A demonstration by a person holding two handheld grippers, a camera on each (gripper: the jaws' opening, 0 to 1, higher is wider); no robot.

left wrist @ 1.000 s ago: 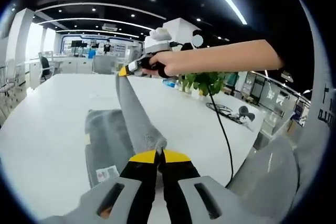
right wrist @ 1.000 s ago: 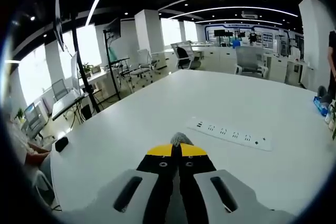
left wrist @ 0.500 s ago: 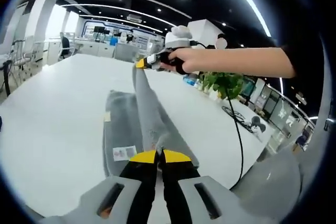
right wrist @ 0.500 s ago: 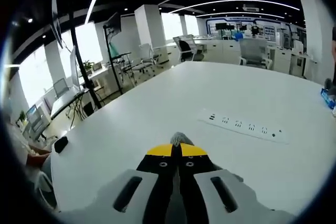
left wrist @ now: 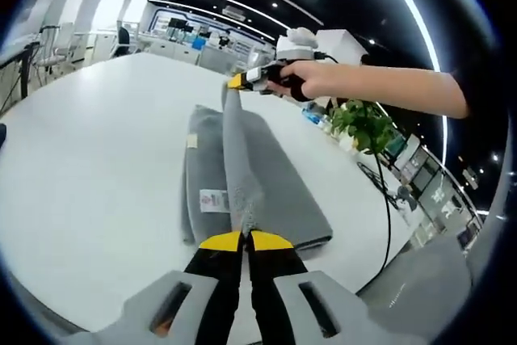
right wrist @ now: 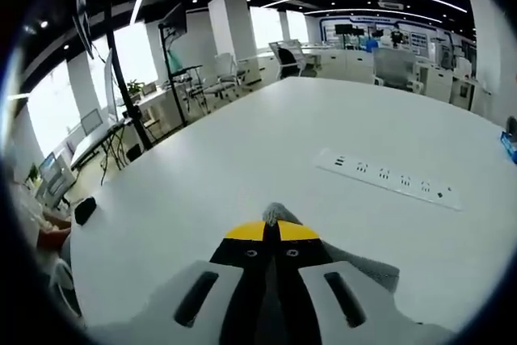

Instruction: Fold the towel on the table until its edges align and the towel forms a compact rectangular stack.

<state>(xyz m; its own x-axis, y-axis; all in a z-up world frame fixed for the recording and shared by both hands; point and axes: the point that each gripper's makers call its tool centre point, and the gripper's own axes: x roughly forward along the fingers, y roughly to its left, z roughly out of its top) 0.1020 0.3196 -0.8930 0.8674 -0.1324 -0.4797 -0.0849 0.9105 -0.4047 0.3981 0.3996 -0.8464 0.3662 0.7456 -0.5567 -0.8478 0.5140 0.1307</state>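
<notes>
A grey towel (left wrist: 266, 191) lies folded lengthwise on the white table (left wrist: 89, 175), with a white label on its near part. One long edge is lifted into a taut ridge between both grippers. My left gripper (left wrist: 245, 239) is shut on the near corner of that edge. In the left gripper view the right gripper (left wrist: 241, 82), held by a hand, pinches the far corner above the table. In the right gripper view my right gripper (right wrist: 271, 230) is shut, and a grey tuft of towel (right wrist: 277, 214) sticks out past its yellow tips.
A white power strip (right wrist: 391, 179) lies on the table (right wrist: 202, 175) ahead of the right gripper. A potted plant (left wrist: 363, 124) and a black cable (left wrist: 386, 208) sit at the table's right side. Office chairs and desks stand beyond the table.
Both grippers have come lower with the towel edge still held, and the towel beneath now lies flatter and more spread on the table. Both views have tilted down.
</notes>
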